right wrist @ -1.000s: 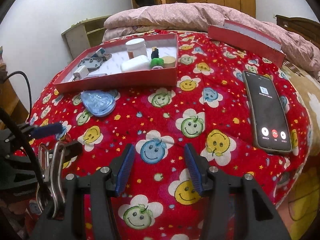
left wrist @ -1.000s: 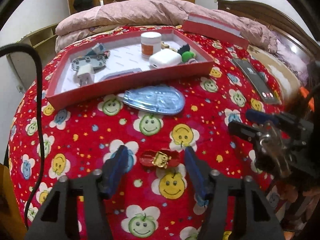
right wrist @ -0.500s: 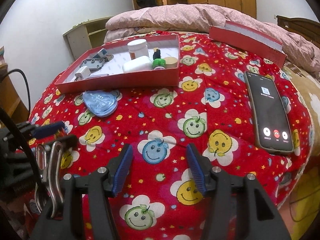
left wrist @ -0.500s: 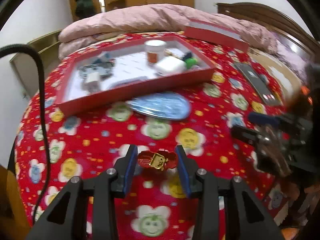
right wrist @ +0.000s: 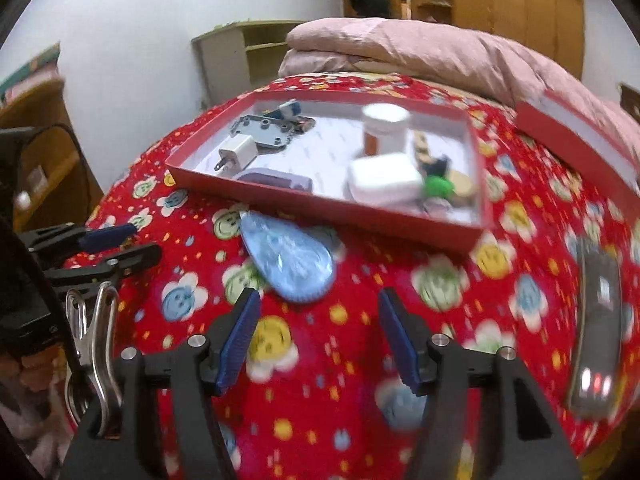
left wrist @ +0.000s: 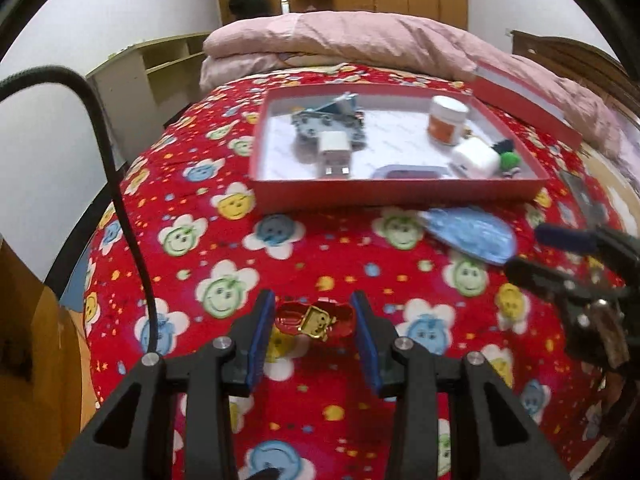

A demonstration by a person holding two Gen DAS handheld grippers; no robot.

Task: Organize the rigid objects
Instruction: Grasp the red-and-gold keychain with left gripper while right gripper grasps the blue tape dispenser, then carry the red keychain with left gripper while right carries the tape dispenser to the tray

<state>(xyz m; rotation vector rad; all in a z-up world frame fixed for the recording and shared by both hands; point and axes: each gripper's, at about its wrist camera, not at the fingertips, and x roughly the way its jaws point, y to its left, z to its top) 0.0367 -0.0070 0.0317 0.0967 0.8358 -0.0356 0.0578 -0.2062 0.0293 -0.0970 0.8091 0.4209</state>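
The left gripper (left wrist: 314, 322) had its jaws closed on one red-and-gold clip (left wrist: 316, 319), held just above the bed (left wrist: 224, 240). The right gripper (right wrist: 316, 330) hung with jaws wide and empty. Beyond lay one blue teardrop-shaped case (right wrist: 289, 263), just beside the near wall of one red box (left wrist: 396, 191). Inside sat one white charger plug (left wrist: 335, 151), one white case (right wrist: 383, 179) and one white-capped jar (left wrist: 447, 120); no writing was legible. Only the right wrist view showed the phone (right wrist: 598, 332) clearly.
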